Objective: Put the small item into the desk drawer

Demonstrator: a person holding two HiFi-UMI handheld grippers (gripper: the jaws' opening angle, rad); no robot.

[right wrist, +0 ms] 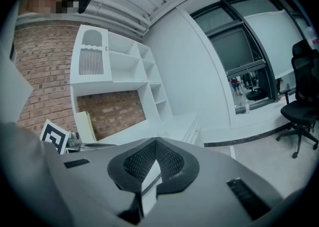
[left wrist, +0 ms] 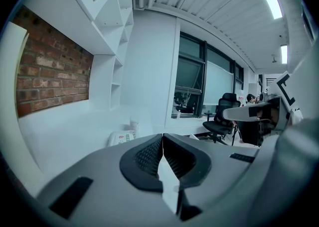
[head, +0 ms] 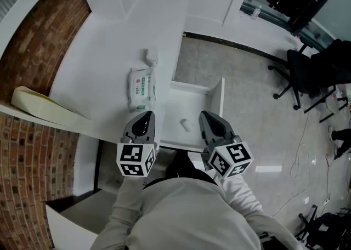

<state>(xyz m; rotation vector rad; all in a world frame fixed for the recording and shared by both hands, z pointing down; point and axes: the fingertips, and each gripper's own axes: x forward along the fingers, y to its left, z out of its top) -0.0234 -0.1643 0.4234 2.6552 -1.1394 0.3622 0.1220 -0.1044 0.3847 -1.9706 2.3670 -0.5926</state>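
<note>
The white desk drawer [head: 216, 100] stands pulled open below the desk edge. A small white item [head: 187, 125] lies on its floor near the front. My left gripper [head: 146, 116] hovers over the desk's near edge, just left of the drawer, jaws shut and empty. My right gripper [head: 208, 116] hangs over the drawer's right part, jaws shut with nothing between them. In the left gripper view the left gripper [left wrist: 162, 140] has its pads pressed together, and in the right gripper view the right gripper [right wrist: 155, 144] does too.
A pack of wipes [head: 141, 89] [left wrist: 121, 137] lies on the white desk [head: 104, 51], with a small white container [head: 152, 56] [left wrist: 133, 123] behind it. A cream board [head: 44, 107] leans at the left by the brick wall. Black office chairs [head: 307, 73] stand on the floor to the right.
</note>
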